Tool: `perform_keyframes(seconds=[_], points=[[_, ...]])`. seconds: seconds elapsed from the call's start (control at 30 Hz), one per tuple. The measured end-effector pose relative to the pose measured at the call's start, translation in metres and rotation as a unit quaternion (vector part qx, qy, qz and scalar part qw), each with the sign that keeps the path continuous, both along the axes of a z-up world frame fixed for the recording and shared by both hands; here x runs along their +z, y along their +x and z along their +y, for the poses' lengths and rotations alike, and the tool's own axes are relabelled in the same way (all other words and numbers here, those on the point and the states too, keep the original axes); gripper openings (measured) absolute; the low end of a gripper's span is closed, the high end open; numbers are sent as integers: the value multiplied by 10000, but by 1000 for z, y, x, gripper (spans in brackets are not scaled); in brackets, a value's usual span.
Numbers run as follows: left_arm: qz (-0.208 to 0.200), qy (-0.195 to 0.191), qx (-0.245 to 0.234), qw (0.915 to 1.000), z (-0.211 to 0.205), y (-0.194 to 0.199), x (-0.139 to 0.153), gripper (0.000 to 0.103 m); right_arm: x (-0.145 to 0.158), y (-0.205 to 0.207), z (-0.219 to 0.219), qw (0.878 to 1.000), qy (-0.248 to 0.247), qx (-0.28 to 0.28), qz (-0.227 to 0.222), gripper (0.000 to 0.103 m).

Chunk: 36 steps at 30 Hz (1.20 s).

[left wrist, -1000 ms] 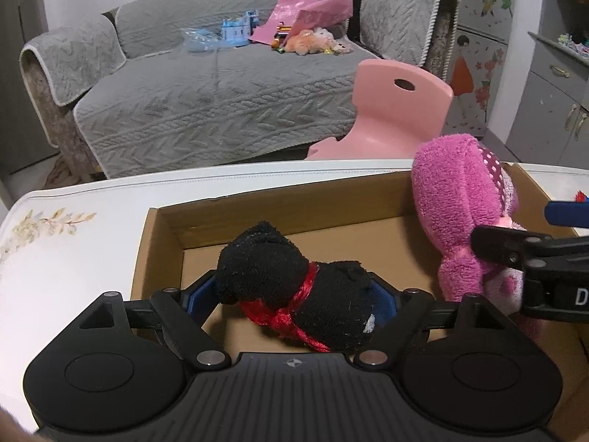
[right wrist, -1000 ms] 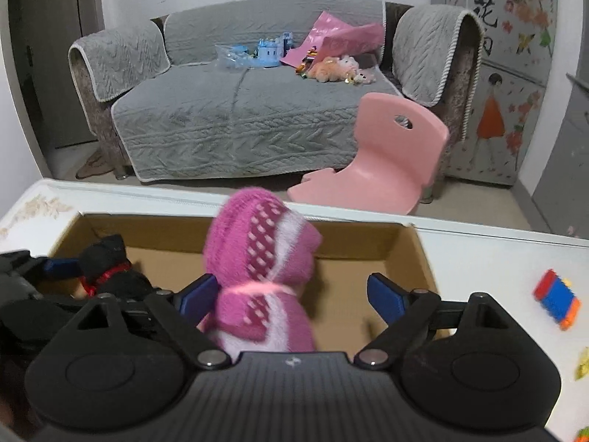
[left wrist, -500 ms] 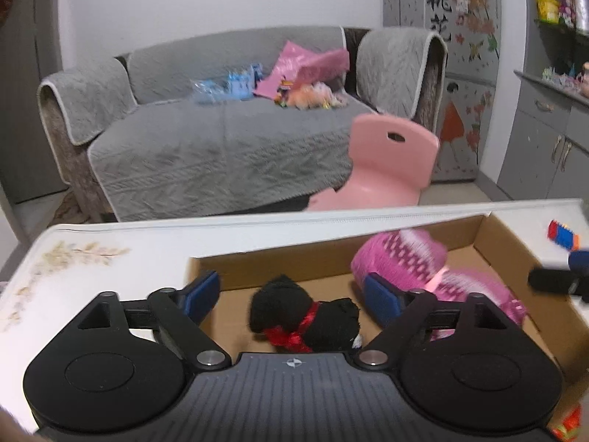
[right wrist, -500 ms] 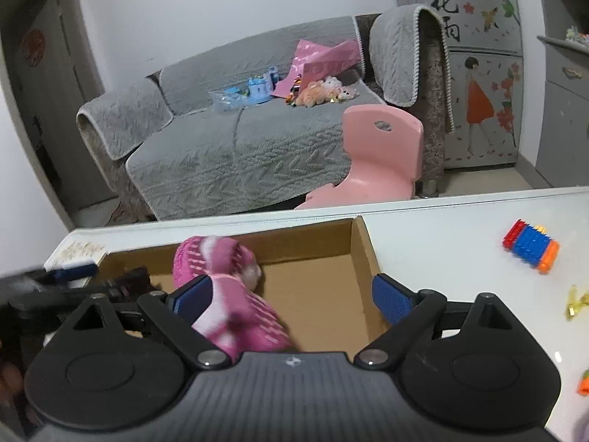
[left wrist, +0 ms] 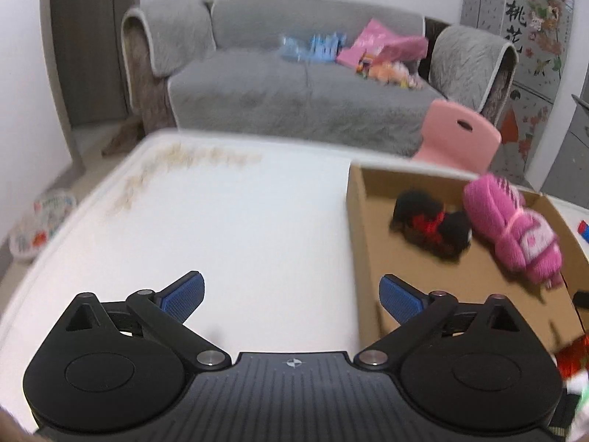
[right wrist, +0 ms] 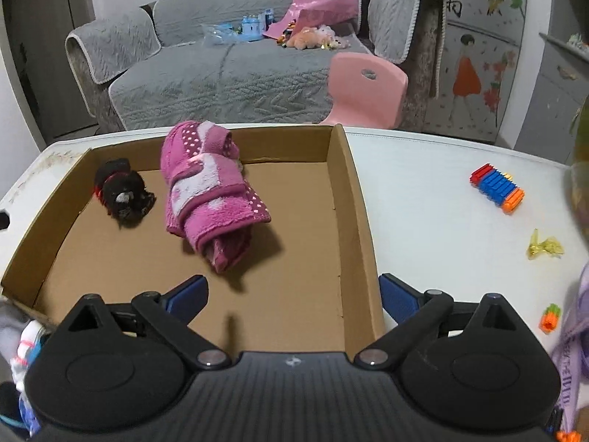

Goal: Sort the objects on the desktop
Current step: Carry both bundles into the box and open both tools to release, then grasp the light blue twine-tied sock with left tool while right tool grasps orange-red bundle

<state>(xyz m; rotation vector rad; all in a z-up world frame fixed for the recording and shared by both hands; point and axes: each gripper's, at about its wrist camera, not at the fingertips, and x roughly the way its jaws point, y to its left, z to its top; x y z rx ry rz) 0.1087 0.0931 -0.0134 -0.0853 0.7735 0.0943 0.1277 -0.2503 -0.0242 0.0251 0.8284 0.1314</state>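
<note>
A cardboard box [right wrist: 342, 191] on the white table [left wrist: 239, 221] holds a black plush toy with a red ribbon [right wrist: 123, 193] and a rolled pink fuzzy cloth [right wrist: 210, 199] lying beside it. In the left wrist view the box [left wrist: 357, 221] is at the right, with the black toy [left wrist: 430, 224] and the pink cloth [left wrist: 511, 228] inside. My left gripper [left wrist: 291, 287] hangs over bare tabletop left of the box, its jaws opening with nothing between them. My right gripper [right wrist: 291, 287] stands open over the box's near right corner, empty.
Right of the box lie a red, blue and orange block stack [right wrist: 497, 188], a yellow clip [right wrist: 545, 248] and a small orange piece [right wrist: 550, 317]. Purple cloth [right wrist: 574, 324] fills the right edge. Mixed fabric [right wrist: 22, 350] sits at the lower left. A grey sofa and a pink chair stand beyond the table.
My left gripper let go of the black toy and swung left out of the box, jaws widening. My right gripper released the pink cloth, which tipped over, and drew back.
</note>
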Motion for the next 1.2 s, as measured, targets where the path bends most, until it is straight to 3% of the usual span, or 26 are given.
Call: perform_keyframes(seconds=[0.17, 0.33, 0.57, 0.73, 0.9, 1.1, 1.2], points=[[79, 126, -168, 9997, -2, -30, -11, 102, 18, -35, -11, 9980, 584, 139, -213, 98], [67, 179, -326, 9993, -14, -46, -21, 103, 13, -65, -14, 9972, 673, 176, -257, 99], [-12, -113, -225, 9997, -13, -70, -25, 103, -5, -61, -17, 9977, 677, 46, -68, 99], [-345, -23, -274, 9990, -16, -83, -18, 103, -16, -61, -13, 9975, 689, 142, -28, 99], [-48, -773, -455, 9960, -8, -82, -13, 103, -17, -60, -8, 9974, 699, 199, -32, 99], [145, -315, -926, 9951, -32, -78, -27, 103, -23, -59, 0, 9983, 541, 196, 1, 99], [29, -160, -1020, 9947, -37, -78, -33, 103, -26, -58, 3, 9986, 491, 174, 21, 99]])
